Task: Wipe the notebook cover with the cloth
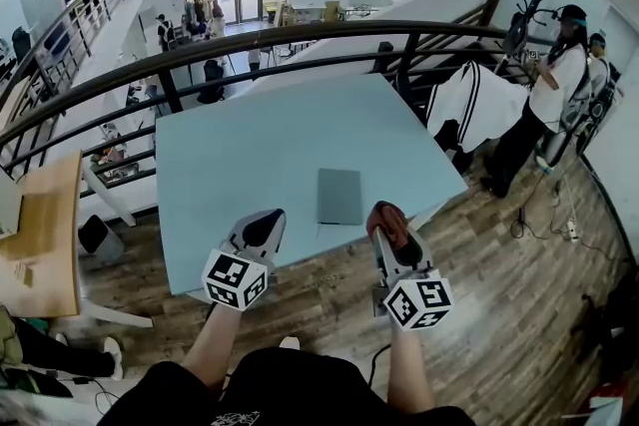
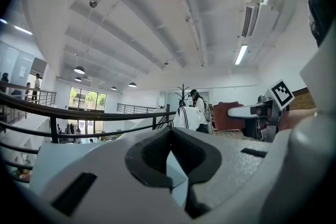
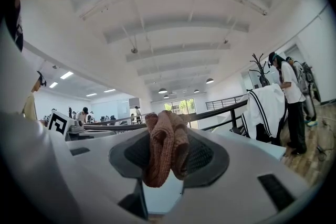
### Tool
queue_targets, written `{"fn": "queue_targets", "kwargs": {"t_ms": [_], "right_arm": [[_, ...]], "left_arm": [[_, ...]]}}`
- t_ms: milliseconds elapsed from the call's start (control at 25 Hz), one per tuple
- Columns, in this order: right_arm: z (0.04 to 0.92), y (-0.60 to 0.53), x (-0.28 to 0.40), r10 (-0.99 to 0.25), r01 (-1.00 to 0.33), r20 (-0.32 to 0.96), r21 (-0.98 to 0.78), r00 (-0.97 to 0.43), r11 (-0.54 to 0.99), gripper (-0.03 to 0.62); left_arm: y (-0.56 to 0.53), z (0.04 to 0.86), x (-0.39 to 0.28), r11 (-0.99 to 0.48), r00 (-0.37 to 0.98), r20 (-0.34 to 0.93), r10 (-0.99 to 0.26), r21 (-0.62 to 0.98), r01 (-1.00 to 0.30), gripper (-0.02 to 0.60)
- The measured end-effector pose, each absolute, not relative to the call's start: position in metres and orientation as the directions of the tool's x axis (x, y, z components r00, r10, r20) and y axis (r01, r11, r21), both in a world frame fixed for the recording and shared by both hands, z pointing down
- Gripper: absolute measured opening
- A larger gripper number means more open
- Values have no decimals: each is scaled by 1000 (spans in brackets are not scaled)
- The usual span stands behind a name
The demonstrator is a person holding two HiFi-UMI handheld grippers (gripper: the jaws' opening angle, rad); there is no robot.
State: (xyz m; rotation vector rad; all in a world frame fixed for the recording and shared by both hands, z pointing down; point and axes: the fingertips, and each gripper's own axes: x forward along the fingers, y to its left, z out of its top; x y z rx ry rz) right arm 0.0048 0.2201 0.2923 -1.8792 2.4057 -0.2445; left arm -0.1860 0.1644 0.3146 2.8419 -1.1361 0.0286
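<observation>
Wiping seems not yet begun: the right gripper (image 1: pixel 389 232) has its fingers pinched on the cloth (image 3: pixel 166 147) just right of the notebook (image 1: pixel 339 196), the left gripper (image 1: pixel 264 224) has its fingers closed and empty, and next the cloth must go onto the cover.

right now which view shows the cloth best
Right gripper view: the cloth sits pinched in its claw, close up. Head view shows it small at that claw's tip; left gripper view gives no clear look.

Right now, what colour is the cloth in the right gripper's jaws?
Rusty reddish-brown, with a knitted texture: the cloth shows best in the right gripper view.
</observation>
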Motion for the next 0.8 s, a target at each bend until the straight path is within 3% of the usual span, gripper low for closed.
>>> {"fn": "queue_targets", "kwargs": {"t_ms": [800], "right_arm": [[308, 213, -16, -973, -957, 53, -200, -226, 211, 155]], "left_arm": [[158, 342, -197, -762, 770, 85, -632, 109, -638, 8]]}}
